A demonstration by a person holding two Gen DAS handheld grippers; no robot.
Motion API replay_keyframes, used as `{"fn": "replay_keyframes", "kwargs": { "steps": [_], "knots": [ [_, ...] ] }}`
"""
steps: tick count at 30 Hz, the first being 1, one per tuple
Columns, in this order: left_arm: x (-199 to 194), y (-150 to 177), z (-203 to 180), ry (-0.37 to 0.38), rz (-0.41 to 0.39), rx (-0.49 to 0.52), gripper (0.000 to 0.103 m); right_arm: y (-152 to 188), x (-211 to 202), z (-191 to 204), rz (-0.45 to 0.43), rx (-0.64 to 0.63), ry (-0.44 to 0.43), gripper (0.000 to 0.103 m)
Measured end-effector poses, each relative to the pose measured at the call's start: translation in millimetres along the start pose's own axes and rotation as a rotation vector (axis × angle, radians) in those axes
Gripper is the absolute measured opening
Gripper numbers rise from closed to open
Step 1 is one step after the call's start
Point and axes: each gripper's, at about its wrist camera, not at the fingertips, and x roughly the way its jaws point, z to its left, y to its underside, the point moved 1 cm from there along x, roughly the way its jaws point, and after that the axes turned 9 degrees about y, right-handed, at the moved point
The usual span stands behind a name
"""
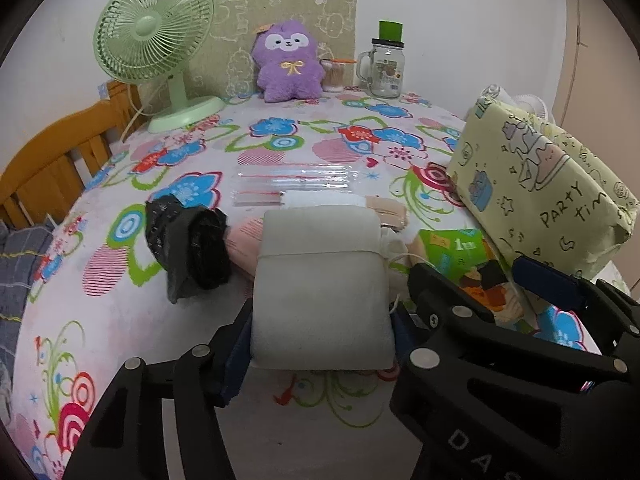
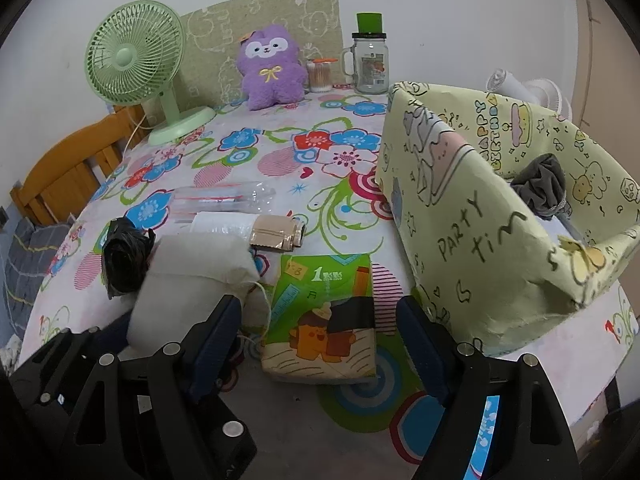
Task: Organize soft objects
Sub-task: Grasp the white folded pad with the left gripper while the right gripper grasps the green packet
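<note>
My left claw (image 1: 322, 344) has its 2 blue pads pressed against the sides of a white foam roll (image 1: 320, 280) tied round with string, so I have hold of it; the roll lies on the flowered tablecloth (image 1: 280, 432) with its near end between my fingers. My right claw (image 2: 320, 344) stands wide open around a green tissue pack (image 2: 322, 320) with a cartoon print, the pads on either side of it and not touching, so it grips nothing. Just left of the roll lies a crumpled black plastic bundle (image 1: 196, 248), and beyond it a clear sleeve with red lines (image 1: 296, 178) and a beige packet (image 2: 276, 234). To my right a yellow-green paper-covered box (image 2: 480, 240), printed with party drawings, stands open with a grey cloth (image 2: 540, 186) inside. At the far edge, against the wall, sit a green fan (image 1: 154, 46), a purple plush toy (image 1: 286, 62), a tub of cotton swabs (image 1: 334, 76) and a glass mug jar with a green lid (image 1: 386, 66).
</note>
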Motion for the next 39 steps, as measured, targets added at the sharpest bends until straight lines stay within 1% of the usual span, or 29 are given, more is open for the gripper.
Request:
{"fn": "replay_keyframes", "kwargs": {
  "steps": [2,3,5,7,8,11,13,16,24,39],
  "knots": [
    [0.3,-0.1,1.9,-0.002,0.003,-0.004,0.065,-0.3,2.2,0.0,0.004,0.004,0.003,0.081],
    [0.9,0.0,2.1,-0.003,0.007,-0.004,0.065,-0.7,3.9,0.2,0.009,0.004,0.004,0.078],
    [2.3,0.2,1.6,-0.007,0.013,-0.001,0.065,-1.0,7.5,1.6,0.017,-0.003,0.007,0.075],
    [3.5,0.2,1.1,-0.009,0.017,0.005,0.065,-1.6,10.4,3.4,0.03,-0.014,0.008,0.065],
    [3.6,0.6,1.3,-0.009,0.018,0.003,0.065,-1.7,12.2,4.4,0.034,-0.016,0.004,0.064],
    [4.2,0.8,1.2,-0.009,0.02,0.001,0.065,-1.5,13.7,5.4,0.039,-0.015,-0.005,0.055],
    [4.2,0.9,1.0,-0.007,0.019,-0.001,0.065,-1.6,13.5,5.7,0.039,-0.017,-0.007,0.053],
    [3.6,1.0,0.4,-0.006,0.019,-0.001,0.064,-1.4,12.6,4.6,0.038,-0.016,-0.013,0.051],
    [-4.9,-1.7,-6.7,-0.006,0.001,0.0,0.064,-3.5,2.2,-1.2,0.02,-0.007,-0.024,0.05],
    [-47.3,-13.9,-20.9,-0.017,-0.078,0.006,0.064,-16.2,-43.2,-9.4,-0.055,-0.002,-0.039,0.05]
  ]
}}
